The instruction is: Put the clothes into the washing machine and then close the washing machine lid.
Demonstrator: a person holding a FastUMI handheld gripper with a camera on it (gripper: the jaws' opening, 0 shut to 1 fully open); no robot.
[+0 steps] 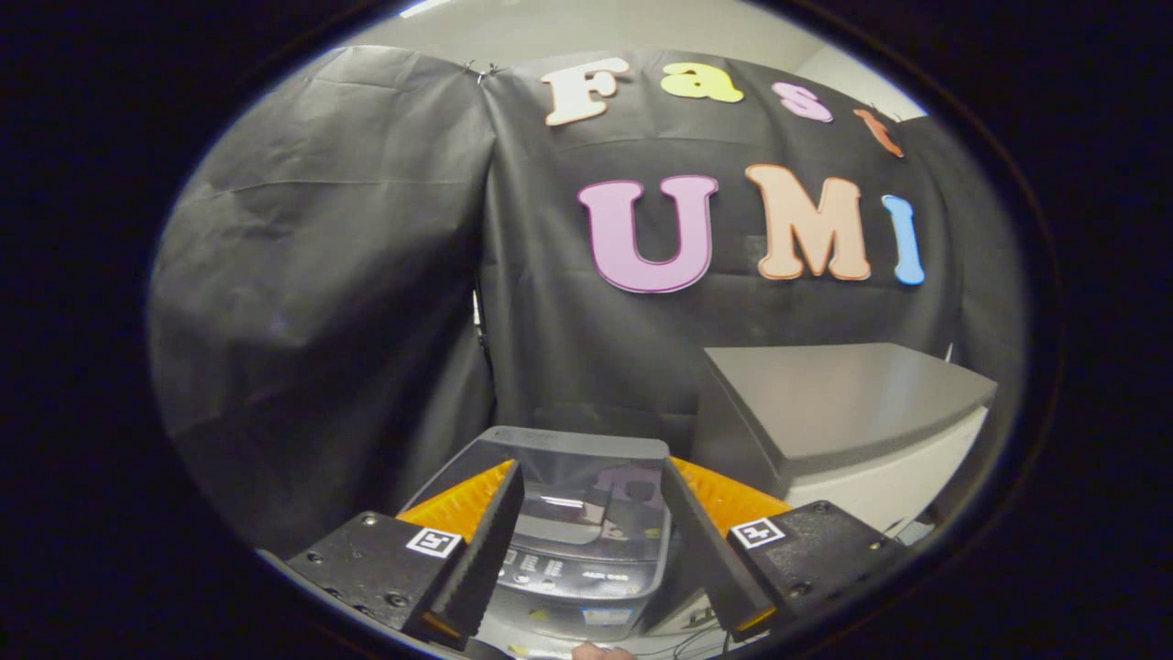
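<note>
Jaws (pixel 591 550) stand wide apart, holding nothing. Washing machine (pixel 586 541) sits low, just ahead and between them; its see-through lid (pixel 586 486) looks down, though I can't confirm it's fully shut. No clothes in my view, so can't tell if loaded. Grey cabinet (pixel 843 403) stands beside machine. Progress: unconfirmed; lid check pending.

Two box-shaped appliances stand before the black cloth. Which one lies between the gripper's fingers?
The dark washing machine with the glossy lid, framed by the open gripper. The grey-topped white cabinet stands beyond the fingers, beside it.
</note>
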